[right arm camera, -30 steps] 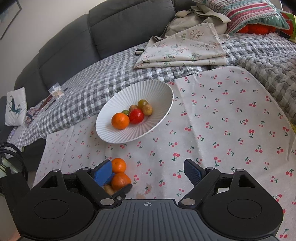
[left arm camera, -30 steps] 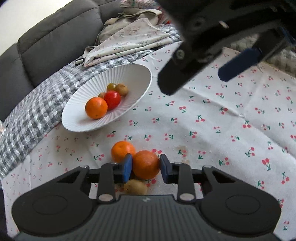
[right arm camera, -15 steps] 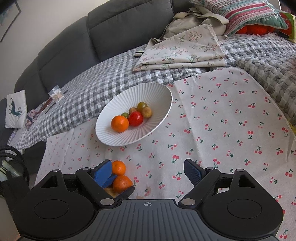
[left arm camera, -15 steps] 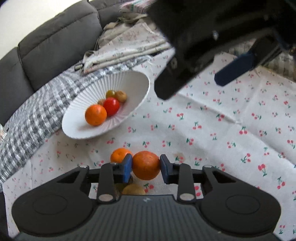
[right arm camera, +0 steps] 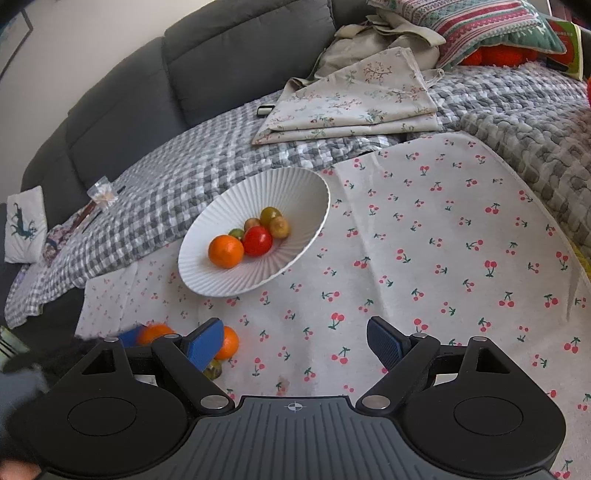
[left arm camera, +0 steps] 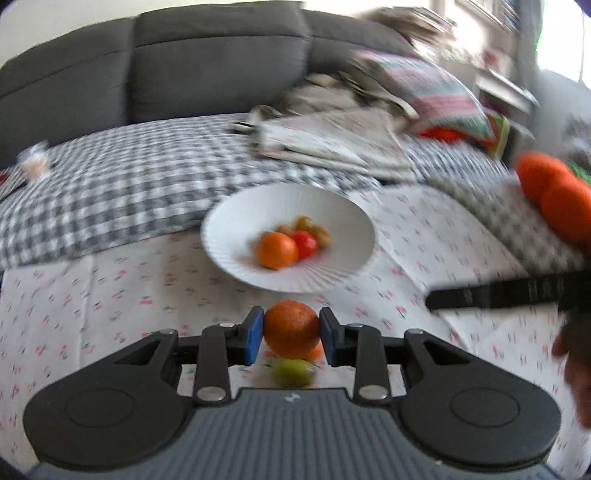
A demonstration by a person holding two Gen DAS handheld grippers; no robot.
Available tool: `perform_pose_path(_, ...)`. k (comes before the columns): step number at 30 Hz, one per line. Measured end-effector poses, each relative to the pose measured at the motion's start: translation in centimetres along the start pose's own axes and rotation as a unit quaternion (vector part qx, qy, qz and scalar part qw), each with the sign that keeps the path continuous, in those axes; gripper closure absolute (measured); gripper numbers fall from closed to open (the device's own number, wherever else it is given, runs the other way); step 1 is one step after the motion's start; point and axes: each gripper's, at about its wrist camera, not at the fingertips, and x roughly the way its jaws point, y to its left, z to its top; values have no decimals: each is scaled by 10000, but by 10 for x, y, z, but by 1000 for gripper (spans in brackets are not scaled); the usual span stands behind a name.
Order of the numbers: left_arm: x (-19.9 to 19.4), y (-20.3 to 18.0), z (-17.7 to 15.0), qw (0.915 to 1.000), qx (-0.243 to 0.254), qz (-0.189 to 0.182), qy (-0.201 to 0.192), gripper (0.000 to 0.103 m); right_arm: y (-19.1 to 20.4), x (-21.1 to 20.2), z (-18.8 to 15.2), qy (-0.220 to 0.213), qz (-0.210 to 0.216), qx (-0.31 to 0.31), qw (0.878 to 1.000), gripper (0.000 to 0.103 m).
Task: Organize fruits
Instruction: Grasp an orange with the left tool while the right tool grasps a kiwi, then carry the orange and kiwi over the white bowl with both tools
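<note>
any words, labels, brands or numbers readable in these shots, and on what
No text can be read anywhere.
Green and red packet at the far right of the sofa: carries small print, too small to read.
Left gripper body: a small white mark, a logo and not letters.
Right gripper body: a crosshair symbol, no letters.
White pillow: an animal picture, no words.

A home living room: grey sofa [right arm camera: 229, 62], checked blanket [right arm camera: 177, 184], patterned cushion [right arm camera: 491, 26] and folded linens [right arm camera: 354, 99].
</note>
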Motion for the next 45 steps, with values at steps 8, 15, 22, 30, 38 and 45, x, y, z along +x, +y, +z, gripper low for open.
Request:
perform_pose_path(8,0,55,6,9935,-1060,420,-15,72,31,23,-20,311,163,-745,9966,17)
perform_pose_path(15,-2,76,3,9880,-1469,481,-26,72,68,43,-46,507,562,-1551,9850,19)
perform_pose_path(22,-3,77,3,9872,-1531,445,-33,72,87,67,-63,633,645,-1971,9762,43)
perform_pose_path(30,-3,75,3,9881,-1476,438,-41,72,88,74,-66,600,654,-2035,9750,80)
perform_pose_path(38,1,72,3,9894,-1376,453,-11,72,85,65,-58,609,663,-1815,9793,80)
perform_pose_path(45,3,67,4,9908,-1297,395,-26,72,79,48,-45,428,634,-1644,9834,80)
